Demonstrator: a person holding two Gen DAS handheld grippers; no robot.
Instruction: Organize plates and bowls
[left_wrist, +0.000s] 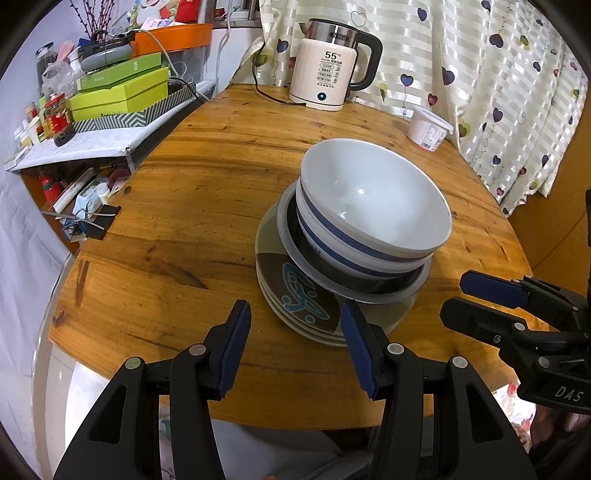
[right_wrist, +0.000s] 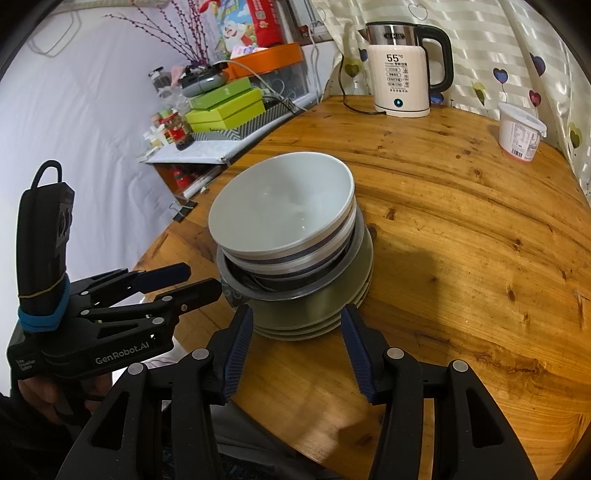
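Hovering both grippers just short of the stack: white blue-banded bowls (left_wrist: 373, 206) nest in a grey dish (right_wrist: 295, 284) atop the plates (left_wrist: 295, 295) on the wooden table (left_wrist: 184, 221), compact and seemingly sorted. My left gripper (left_wrist: 295, 321) is spread and empty; my right gripper (right_wrist: 297, 325) likewise, touching nothing.

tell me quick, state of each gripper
left gripper: open, holding nothing
right gripper: open, jaws opening a little, holding nothing
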